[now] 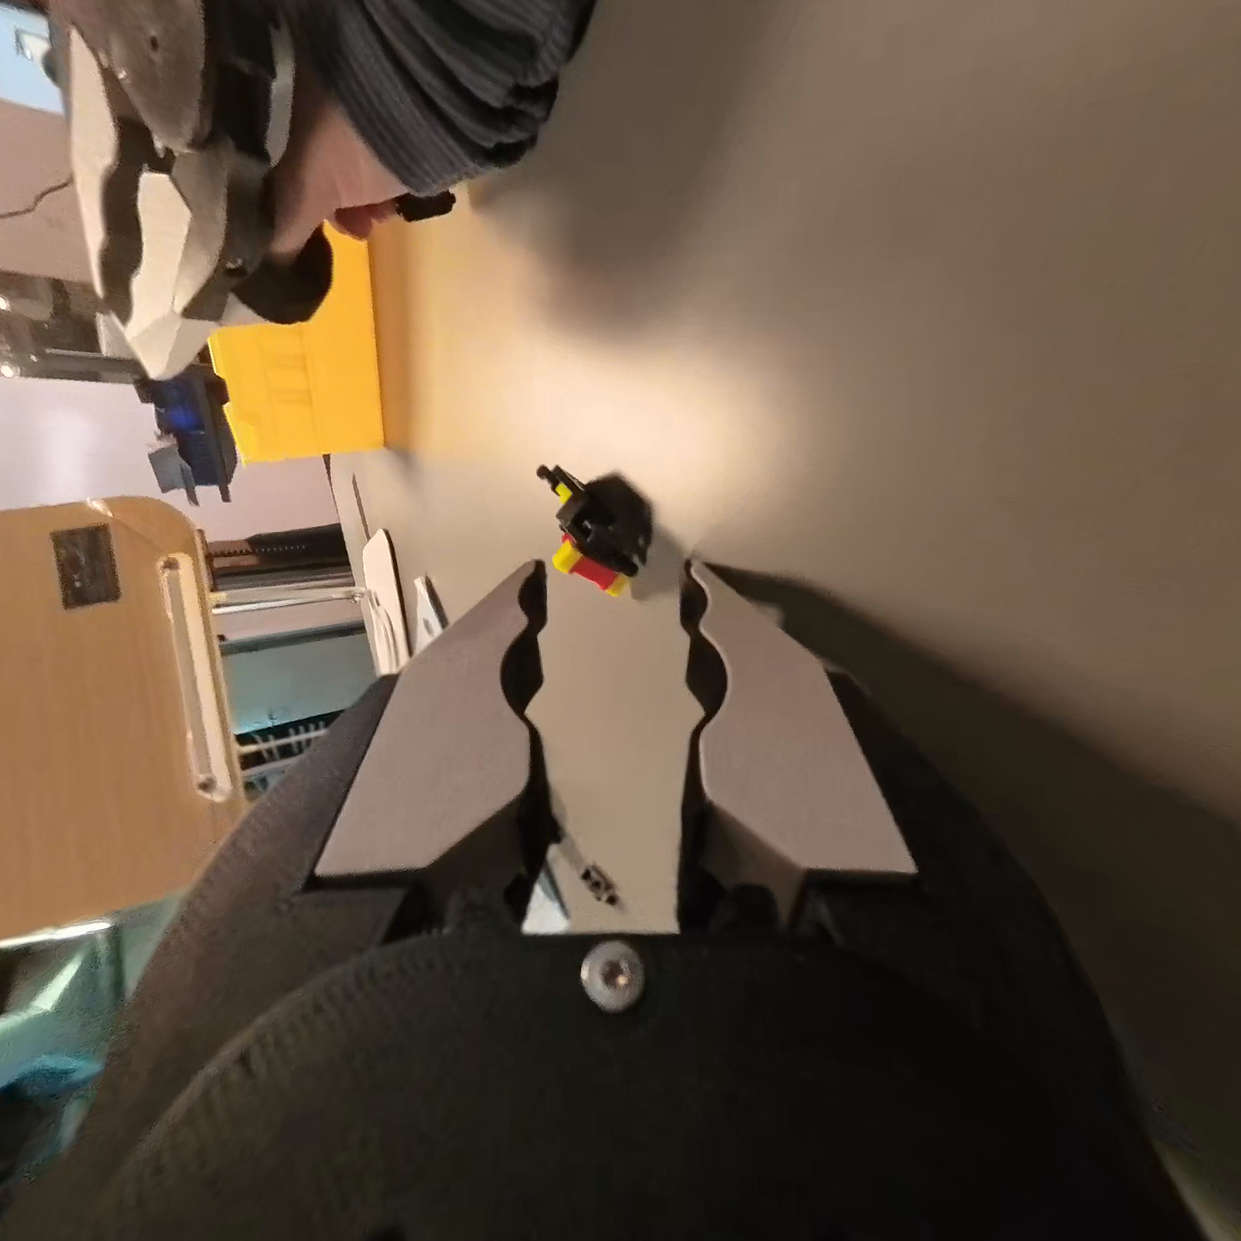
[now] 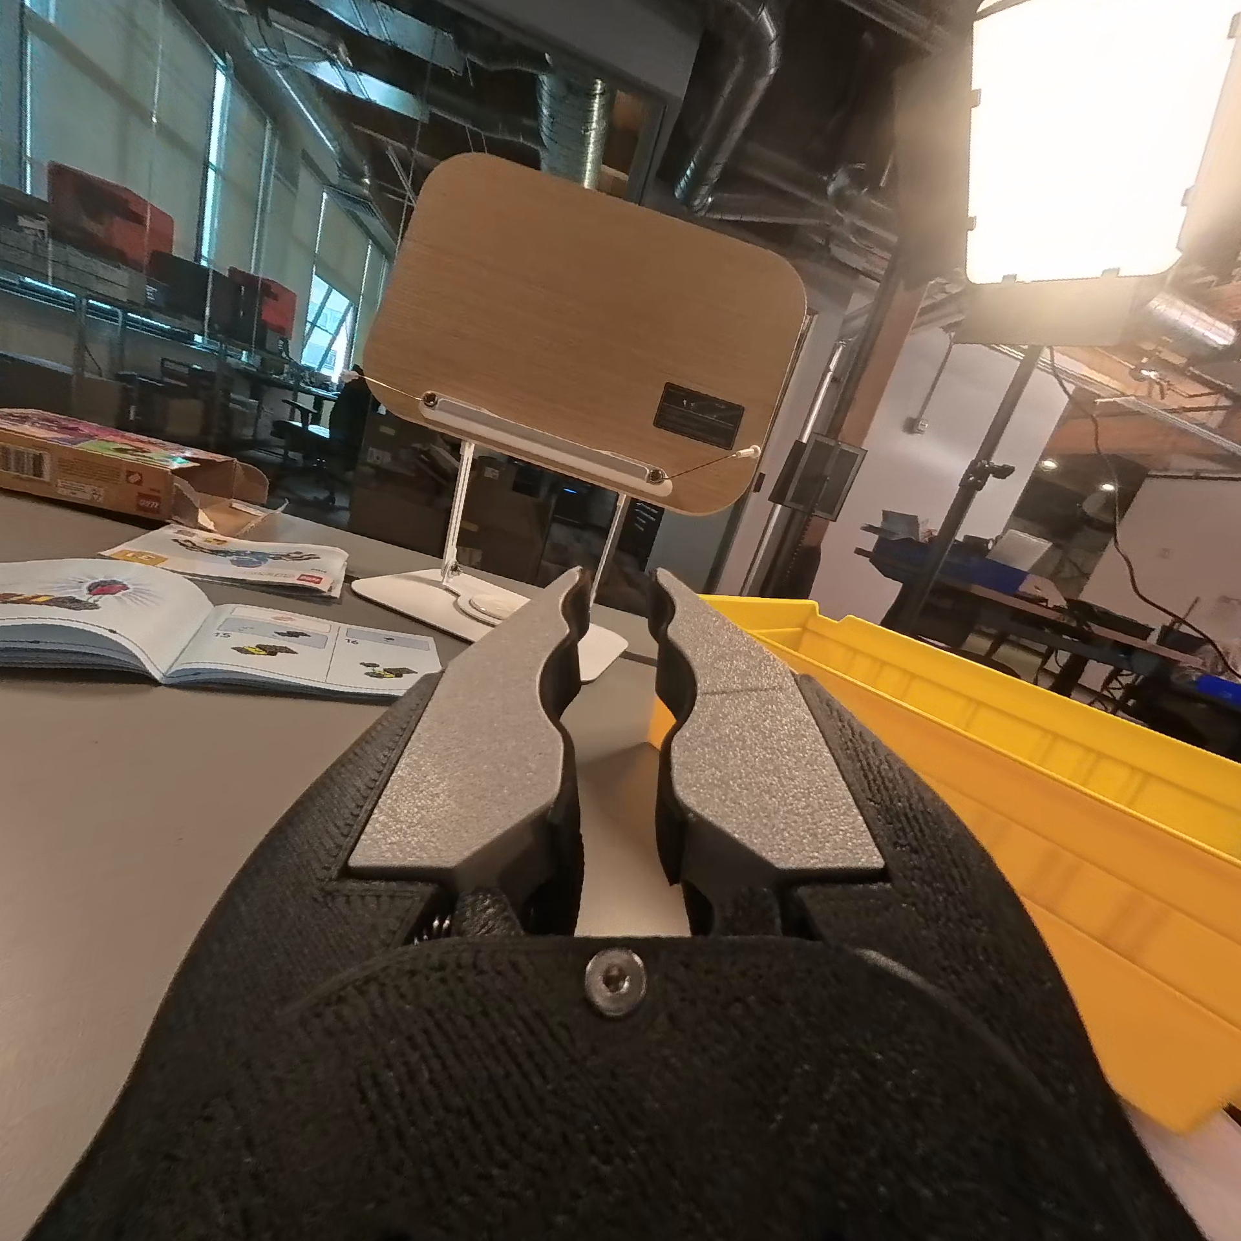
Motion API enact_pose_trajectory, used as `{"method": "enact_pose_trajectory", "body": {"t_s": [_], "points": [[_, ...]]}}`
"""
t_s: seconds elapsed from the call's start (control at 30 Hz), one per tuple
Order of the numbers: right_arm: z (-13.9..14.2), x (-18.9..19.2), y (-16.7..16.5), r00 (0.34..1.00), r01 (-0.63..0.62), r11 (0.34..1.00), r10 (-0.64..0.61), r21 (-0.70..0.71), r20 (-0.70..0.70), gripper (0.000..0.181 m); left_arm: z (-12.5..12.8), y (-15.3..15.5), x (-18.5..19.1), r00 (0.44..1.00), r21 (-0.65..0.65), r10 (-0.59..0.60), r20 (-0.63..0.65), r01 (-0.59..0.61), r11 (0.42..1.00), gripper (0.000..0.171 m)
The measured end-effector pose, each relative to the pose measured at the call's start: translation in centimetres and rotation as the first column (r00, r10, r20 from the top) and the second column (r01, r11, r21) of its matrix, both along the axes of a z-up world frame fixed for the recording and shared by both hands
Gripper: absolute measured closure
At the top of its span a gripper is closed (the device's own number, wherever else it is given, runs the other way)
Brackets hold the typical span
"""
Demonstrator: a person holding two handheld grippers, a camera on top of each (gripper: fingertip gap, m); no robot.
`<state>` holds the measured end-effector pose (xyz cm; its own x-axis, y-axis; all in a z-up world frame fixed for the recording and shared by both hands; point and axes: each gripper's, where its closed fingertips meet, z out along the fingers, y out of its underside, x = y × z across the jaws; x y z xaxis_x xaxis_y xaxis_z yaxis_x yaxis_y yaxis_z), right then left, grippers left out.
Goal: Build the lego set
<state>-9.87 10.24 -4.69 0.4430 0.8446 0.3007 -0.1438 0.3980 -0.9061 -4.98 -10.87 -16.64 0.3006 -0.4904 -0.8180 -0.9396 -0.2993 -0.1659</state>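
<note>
Left claw (image 1: 614, 571) beside black-yellow-red lego model (image 1: 598, 537)

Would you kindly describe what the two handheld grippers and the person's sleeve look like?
Both the left gripper and the right gripper have matte grey fingers with wavy, scalloped inner edges, set in a black ribbed printed body with a silver hex screw. The sleeve is dark grey ribbed knit.
</note>
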Motion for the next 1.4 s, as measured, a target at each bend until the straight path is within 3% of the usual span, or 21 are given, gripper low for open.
{"method": "enact_pose_trajectory", "body": {"t_s": [0.13,0.17,0.2,0.27,0.33,0.37,0.47,0.6,0.83,1.07,1.17,1.3,1.4], "points": [[0.0,-0.1,-0.1,1.000,-0.013,1.000,0.013,-0.004,-0.002,0.166,0.1,-0.4,0.5,0.967,0.064,0.127,0.220,-0.144,0.987,0.130],[0.0,-0.1,-0.1,1.000,-0.015,1.000,0.015,-0.007,-0.001,0.166,0.0,-0.2,0.6,0.919,0.052,0.191,0.346,-0.222,0.974,0.127],[-0.1,-0.2,-0.1,1.000,-0.018,1.000,0.018,-0.010,0.000,0.166,0.3,0.2,0.7,0.835,0.034,0.245,0.492,-0.300,0.953,0.110],[-0.1,-0.2,0.0,1.000,-0.020,1.000,0.020,-0.017,0.000,0.166,0.9,0.9,1.1,0.636,-0.028,0.294,0.713,-0.394,0.919,0.095],[-0.1,-0.2,0.0,1.000,-0.021,1.000,0.021,-0.023,-0.002,0.166,1.9,1.6,0.9,0.505,-0.031,0.285,0.815,-0.453,0.891,0.101],[-0.1,-0.1,0.1,1.000,-0.020,0.999,0.020,-0.026,-0.002,0.166,2.0,1.8,0.7,0.476,-0.038,0.285,0.832,-0.464,0.885,0.104],[-0.2,-0.1,0.2,1.000,-0.020,0.999,0.020,-0.036,-0.005,0.166,1.8,2.0,-0.4,0.475,-0.049,0.328,0.817,-0.508,0.860,0.121],[-0.2,-0.1,0.4,1.000,-0.020,0.999,0.020,-0.044,-0.006,0.166,0.6,2.0,-0.6,0.507,-0.088,0.381,0.773,-0.509,0.856,0.130],[-0.3,-0.2,0.4,1.000,-0.021,0.999,0.021,-0.047,-0.002,0.166,-0.1,1.6,0.3,0.638,-0.040,0.371,0.675,-0.471,0.881,0.146],[-0.3,-0.3,0.3,1.000,-0.025,0.999,0.025,-0.043,0.003,0.166,0.1,1.7,0.5,0.713,0.003,0.360,0.601,-0.453,0.892,0.155],[-0.3,-0.3,0.2,1.000,-0.025,0.999,0.025,-0.043,0.004,0.166,-0.1,1.7,0.6,0.658,-0.043,0.389,0.645,-0.477,0.878,0.145],[-0.3,-0.2,0.3,1.000,-0.026,0.998,0.026,-0.048,0.002,0.166,0.4,1.8,0.4,0.472,-0.097,0.393,0.789,-0.536,0.839,0.139],[-0.4,-0.3,0.3,1.000,-0.027,0.999,0.027,-0.046,0.005,0.166,1.4,2.1,0.5,0.327,-0.125,0.330,0.886,-0.516,0.848,0.140]]}}
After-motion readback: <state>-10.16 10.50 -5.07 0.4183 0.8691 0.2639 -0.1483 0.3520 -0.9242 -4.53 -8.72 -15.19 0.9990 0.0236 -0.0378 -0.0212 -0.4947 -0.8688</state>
